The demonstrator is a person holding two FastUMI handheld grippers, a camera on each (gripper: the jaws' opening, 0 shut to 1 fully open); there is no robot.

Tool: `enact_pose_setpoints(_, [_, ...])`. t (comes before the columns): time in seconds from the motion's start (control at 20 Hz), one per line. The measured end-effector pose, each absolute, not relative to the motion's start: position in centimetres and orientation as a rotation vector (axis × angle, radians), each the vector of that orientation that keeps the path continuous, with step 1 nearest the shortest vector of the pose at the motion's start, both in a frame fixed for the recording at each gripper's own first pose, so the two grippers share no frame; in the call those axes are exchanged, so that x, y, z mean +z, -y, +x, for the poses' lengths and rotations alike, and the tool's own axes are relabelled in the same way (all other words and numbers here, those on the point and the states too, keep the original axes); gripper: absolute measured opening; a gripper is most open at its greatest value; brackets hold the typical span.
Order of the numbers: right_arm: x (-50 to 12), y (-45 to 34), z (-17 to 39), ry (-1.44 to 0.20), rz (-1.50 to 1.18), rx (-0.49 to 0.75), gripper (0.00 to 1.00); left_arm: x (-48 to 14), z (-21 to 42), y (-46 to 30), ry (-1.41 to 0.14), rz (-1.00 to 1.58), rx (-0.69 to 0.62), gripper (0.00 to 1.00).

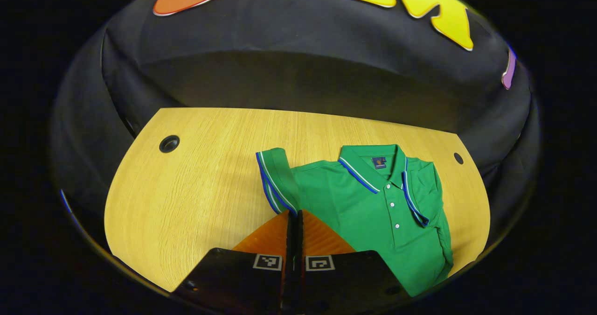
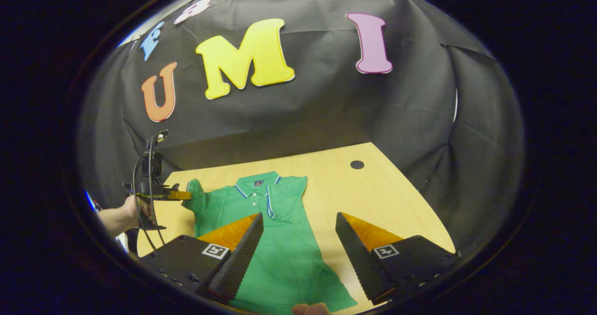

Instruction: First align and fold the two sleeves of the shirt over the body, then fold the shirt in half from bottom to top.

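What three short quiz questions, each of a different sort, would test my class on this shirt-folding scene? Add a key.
1. True or false: the right tool is shut on the shirt.
2. What does the left tool grip? A. collar B. sleeve C. hem
3. Fill in: the shirt lies on a wooden ____.
Key: 1 false, it is open above the shirt; 2 B; 3 table.

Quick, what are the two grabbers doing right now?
Left gripper: shut on the green shirt's sleeve, lifting it.
Right gripper: open, holding nothing, above the shirt.
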State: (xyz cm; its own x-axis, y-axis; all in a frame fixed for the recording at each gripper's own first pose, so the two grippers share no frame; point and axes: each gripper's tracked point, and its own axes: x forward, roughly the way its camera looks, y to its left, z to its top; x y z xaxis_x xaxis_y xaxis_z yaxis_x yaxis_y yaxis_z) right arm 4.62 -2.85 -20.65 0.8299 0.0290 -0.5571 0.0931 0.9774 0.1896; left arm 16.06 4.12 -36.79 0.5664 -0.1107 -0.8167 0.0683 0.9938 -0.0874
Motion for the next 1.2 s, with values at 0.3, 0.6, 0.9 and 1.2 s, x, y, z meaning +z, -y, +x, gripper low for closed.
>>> enact_pose_setpoints(0.3, [-20.5,6.5,3.1,-0.602,0.271,-0.108,0.96,-36.8,16.9,4.9,-0.987,-0.013,-0.196,0.06])
enact_pose_setpoints(0.6, [-21.9,9.6,1.3,-0.636,0.307,-0.186,0.96,-39.3,16.7,11.1,-1.030,-0.054,-0.202,0.20])
enact_pose_setpoints(0.9, [-21.9,8.7,2.3,-0.622,0.269,-0.155,0.96,-36.5,16.5,10.2,-0.960,-0.115,-0.167,1.00])
enact_pose_setpoints(1.2, [-21.5,6.9,3.9,-0.587,0.097,-0.027,0.96,-32.0,14.6,5.9,-0.855,-0.102,-0.114,1.00])
